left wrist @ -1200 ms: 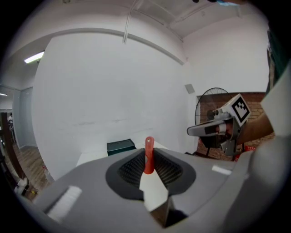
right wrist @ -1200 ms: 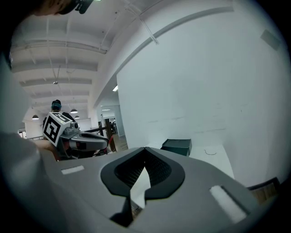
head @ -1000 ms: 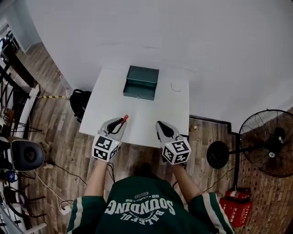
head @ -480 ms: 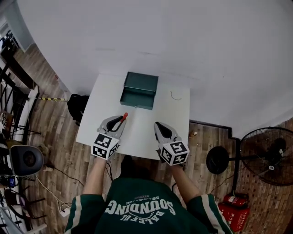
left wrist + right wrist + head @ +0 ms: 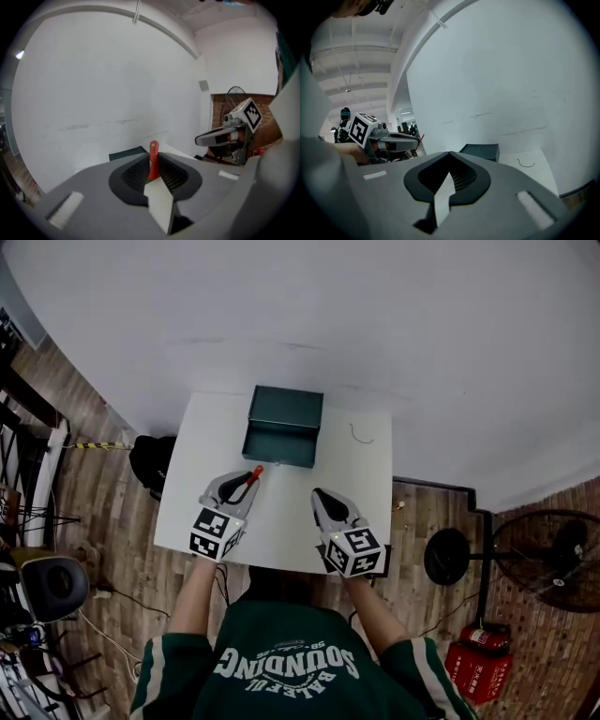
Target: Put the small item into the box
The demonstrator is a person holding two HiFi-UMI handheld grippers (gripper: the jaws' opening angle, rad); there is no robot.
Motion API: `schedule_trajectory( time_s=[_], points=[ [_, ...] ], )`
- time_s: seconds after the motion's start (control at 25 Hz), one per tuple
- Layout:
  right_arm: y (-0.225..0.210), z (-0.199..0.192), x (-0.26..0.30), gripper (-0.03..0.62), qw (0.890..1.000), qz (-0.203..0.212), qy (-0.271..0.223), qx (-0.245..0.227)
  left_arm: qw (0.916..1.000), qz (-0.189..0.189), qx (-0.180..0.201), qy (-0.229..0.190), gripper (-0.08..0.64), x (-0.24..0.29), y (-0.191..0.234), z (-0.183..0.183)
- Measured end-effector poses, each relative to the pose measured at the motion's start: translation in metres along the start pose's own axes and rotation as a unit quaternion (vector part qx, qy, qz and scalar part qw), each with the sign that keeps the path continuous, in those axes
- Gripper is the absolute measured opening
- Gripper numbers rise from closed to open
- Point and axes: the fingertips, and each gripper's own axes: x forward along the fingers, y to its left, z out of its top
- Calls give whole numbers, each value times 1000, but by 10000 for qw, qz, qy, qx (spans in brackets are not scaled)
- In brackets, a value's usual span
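Box (image 5: 284,426) at table (image 5: 281,521) far edge; wire (image 5: 360,436) right of box.

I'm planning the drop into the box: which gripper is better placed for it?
Left. The left gripper is shut on the red item, and its jaws point toward the green box ahead. The right gripper is shut with nothing between its jaws.

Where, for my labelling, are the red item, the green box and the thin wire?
red item (image 5: 153,161): left gripper view, its shaft between the jaws.
green box (image 5: 281,426): head view, its middle.
thin wire (image 5: 359,438): head view, its bend.
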Motion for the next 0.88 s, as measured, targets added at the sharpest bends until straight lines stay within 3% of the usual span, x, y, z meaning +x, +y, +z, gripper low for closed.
schedule_trajectory(
  time_s=[0.4, 0.68, 0.88],
  points=[
    [-16, -31, 43, 1, 9983, -267, 406, 332, 9972, -467, -300, 500, 109, 40, 17, -51],
    [-34, -40, 60, 0, 9960, -568, 517, 466, 9938, -845, -188, 702, 109, 84, 32, -63],
    [-48, -44, 63, 1, 9932, -816, 578, 591, 9894, -1117, 198, 905, 109, 113, 35, -63]
  ],
)
